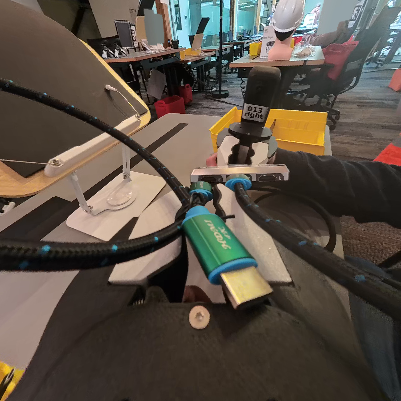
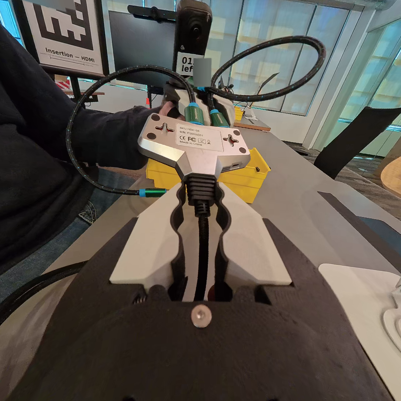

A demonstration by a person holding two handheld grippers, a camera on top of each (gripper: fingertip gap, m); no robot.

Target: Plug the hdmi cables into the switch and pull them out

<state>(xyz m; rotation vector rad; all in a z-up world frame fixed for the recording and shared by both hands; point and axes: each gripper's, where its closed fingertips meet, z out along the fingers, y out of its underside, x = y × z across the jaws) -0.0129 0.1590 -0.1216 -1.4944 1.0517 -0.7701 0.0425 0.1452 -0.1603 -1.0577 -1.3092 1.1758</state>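
Hanging in the air over the table (image 2: 303, 195), the switch (image 2: 195, 141) had one plug (image 1: 238, 181) seated; right gripper (image 2: 200, 191) clamped its strain relief. Left gripper (image 1: 209, 195) pinched a cable (image 1: 121, 136), second plug (image 1: 200, 188) just short of a port. A loose plug (image 1: 219, 245) dangled nearer.

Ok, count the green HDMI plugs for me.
4 plugs. Two side by side at the switch; one loose in the left wrist view's foreground; one dangling in the right wrist view. Others may be hidden.
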